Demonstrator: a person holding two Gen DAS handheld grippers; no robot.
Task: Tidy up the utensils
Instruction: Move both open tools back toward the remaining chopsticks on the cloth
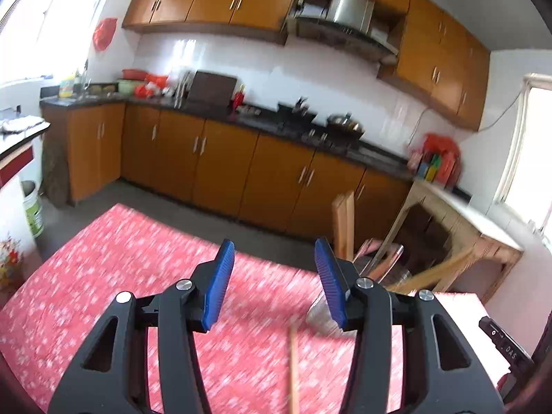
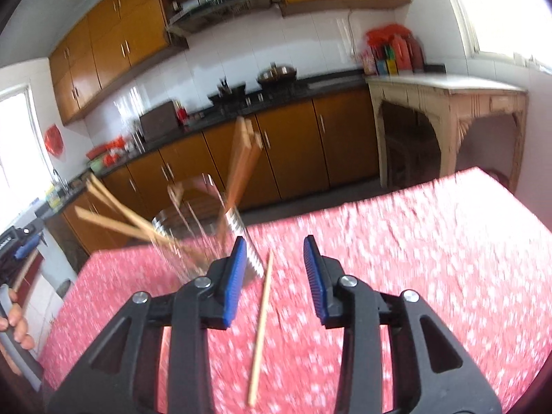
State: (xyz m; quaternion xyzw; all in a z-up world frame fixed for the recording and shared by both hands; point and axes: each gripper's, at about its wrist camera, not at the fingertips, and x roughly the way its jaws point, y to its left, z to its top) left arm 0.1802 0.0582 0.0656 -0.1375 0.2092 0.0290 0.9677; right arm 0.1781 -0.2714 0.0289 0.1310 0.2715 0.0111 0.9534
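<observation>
Now, left gripper (image 1: 274,258) released, right gripper (image 2: 275,258) released above chopstick (image 2: 261,331), glass (image 2: 203,227) beside it.

— What carried everything there?
— A table (image 2: 431,241) under a red cloth with small white flowers filled the lower half of both views, blurred.
— And on it?
— A clear glass (image 2: 200,227) stood left of centre in the right wrist view, near the far edge, with wooden chopsticks (image 2: 241,158) sticking up out of it.
— Anything flat on the cloth?
— One loose chopstick (image 2: 262,324) lay at lower centre, just beside the glass.
</observation>
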